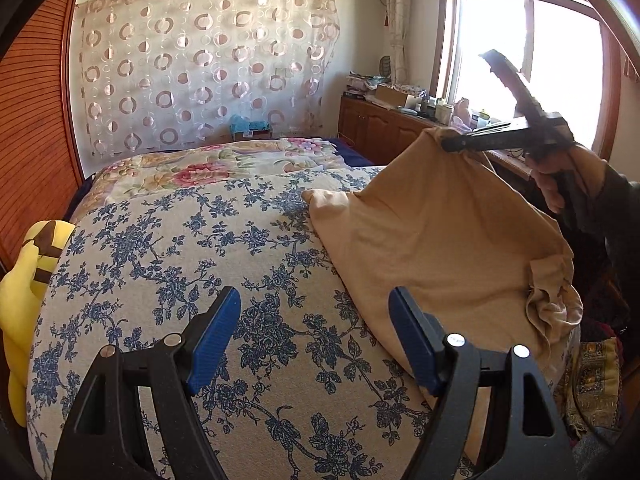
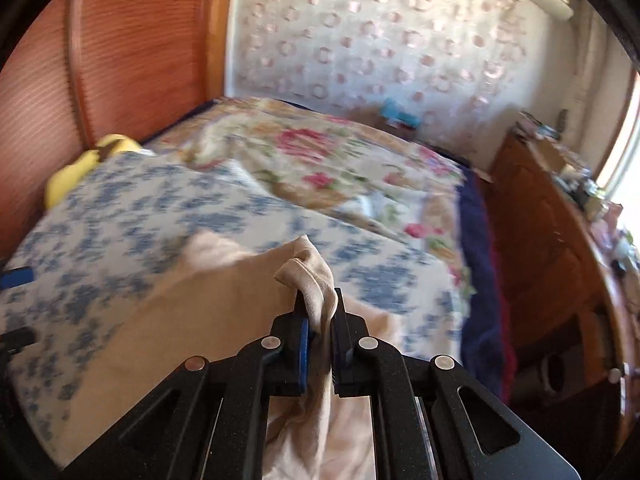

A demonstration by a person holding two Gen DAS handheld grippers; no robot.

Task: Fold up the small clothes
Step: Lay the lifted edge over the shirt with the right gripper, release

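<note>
Right gripper (image 2: 319,322) pinched tight on a bunched corner of the beige garment (image 1: 436,236), fingers (image 2: 302,344) nearly closed with cloth between them, lifting that corner at 2 o'clock in the left wrist view. Rest of the garment draped on the blue-floral bedspread (image 1: 200,272) toward 3 o'clock. Left gripper (image 1: 316,338) spread wide over the bedspread, gripping nothing; yellow plush toy (image 1: 28,280) at 9 o'clock.

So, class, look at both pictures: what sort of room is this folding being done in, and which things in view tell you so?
Most likely a home bedroom. A bed with floral covers fills the view, a patterned curtain hangs behind it, and a cluttered wooden cabinet stands under the window.
</note>
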